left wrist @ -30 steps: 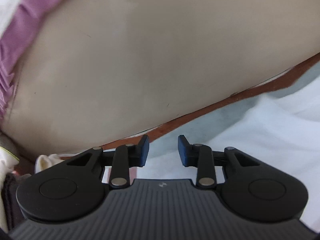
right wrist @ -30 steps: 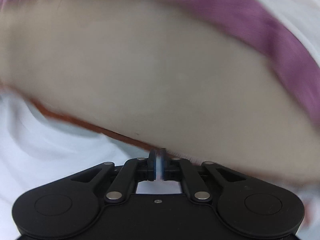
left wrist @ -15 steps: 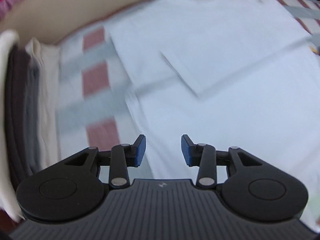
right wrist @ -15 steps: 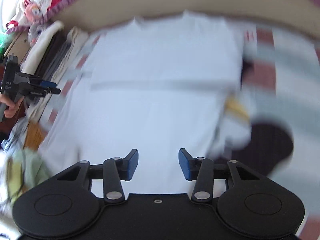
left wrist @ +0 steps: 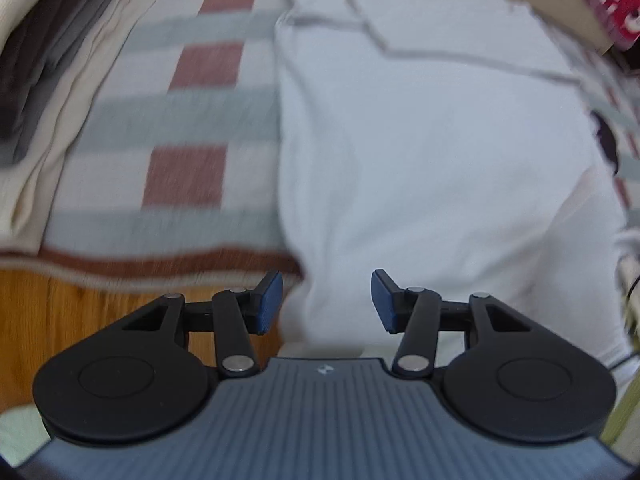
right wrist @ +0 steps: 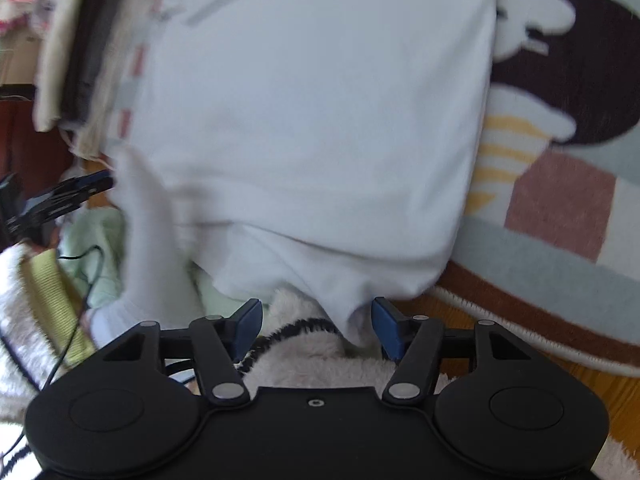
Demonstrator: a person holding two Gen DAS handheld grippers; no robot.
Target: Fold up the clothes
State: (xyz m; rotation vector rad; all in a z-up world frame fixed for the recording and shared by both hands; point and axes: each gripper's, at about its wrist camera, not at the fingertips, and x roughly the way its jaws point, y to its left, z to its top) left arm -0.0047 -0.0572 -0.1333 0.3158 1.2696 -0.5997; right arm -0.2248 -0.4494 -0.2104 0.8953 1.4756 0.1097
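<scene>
A white T-shirt (left wrist: 420,152) lies spread on a striped rug (left wrist: 184,128), its near hem hanging over the rug's edge. My left gripper (left wrist: 326,302) hovers over that hem at the shirt's left corner. Its jaws are opening, and cloth shows under the gap with no pad on it. In the right wrist view the same shirt (right wrist: 312,112) fills the middle. My right gripper (right wrist: 316,320) is at the hem's right corner, jaws opening. A drooping fold of hem sits between them, close to the right finger (right wrist: 384,320), unpinched. The left gripper (right wrist: 68,196) shows at the far left.
A stack of folded dark and cream clothes (left wrist: 44,52) stands left of the shirt. Wooden floor (left wrist: 60,320) borders the rug. A fluffy white garment with black trim (right wrist: 304,344) and green cloth (right wrist: 100,240) lie below the hem. A rug with a cartoon print (right wrist: 560,160) lies to the right.
Both views swung from a beige surface down onto the shirt and drew back to its near hem. The right gripper went from shut to open. The left one spread wider.
</scene>
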